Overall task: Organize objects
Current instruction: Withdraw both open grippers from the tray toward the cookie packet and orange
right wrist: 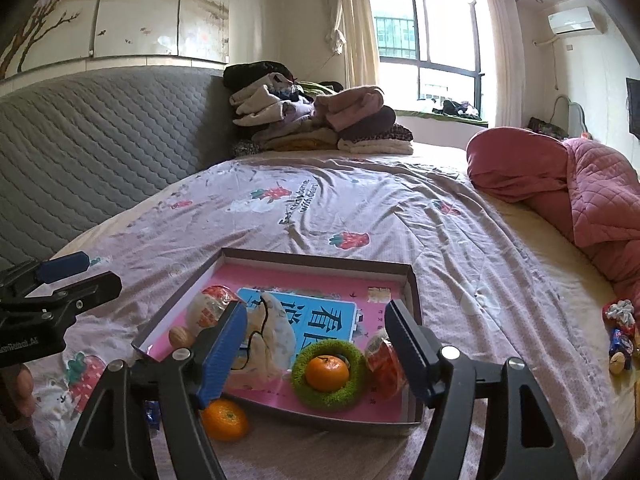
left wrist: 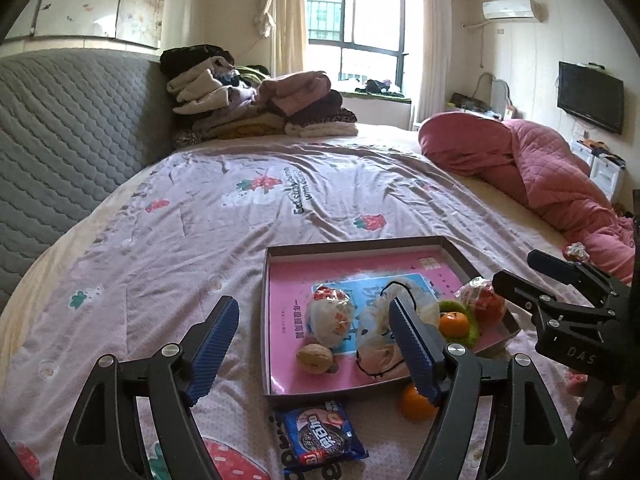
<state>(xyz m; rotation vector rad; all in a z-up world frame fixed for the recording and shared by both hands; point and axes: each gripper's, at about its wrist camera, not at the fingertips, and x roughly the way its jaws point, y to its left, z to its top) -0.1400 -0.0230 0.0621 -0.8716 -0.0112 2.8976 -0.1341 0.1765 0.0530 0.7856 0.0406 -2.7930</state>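
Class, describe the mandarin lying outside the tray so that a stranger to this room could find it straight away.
Start at the shallow cardboard tray with a pink lining on the strawberry-print bedsheet. Just outside its near edge, on the sheet, lies a small round orange mandarin. Unlike the other mandarin, it is not inside the tray or ringed by a fuzzy green ring.

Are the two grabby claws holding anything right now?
No. The left gripper and the right gripper are both open and empty above the tray.

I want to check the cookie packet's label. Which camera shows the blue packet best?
The left wrist view: the blue cookie packet lies whole and unobstructed on the bedsheet, in front of the tray. The right wrist view shows only a blue sliver behind the gripper arm.
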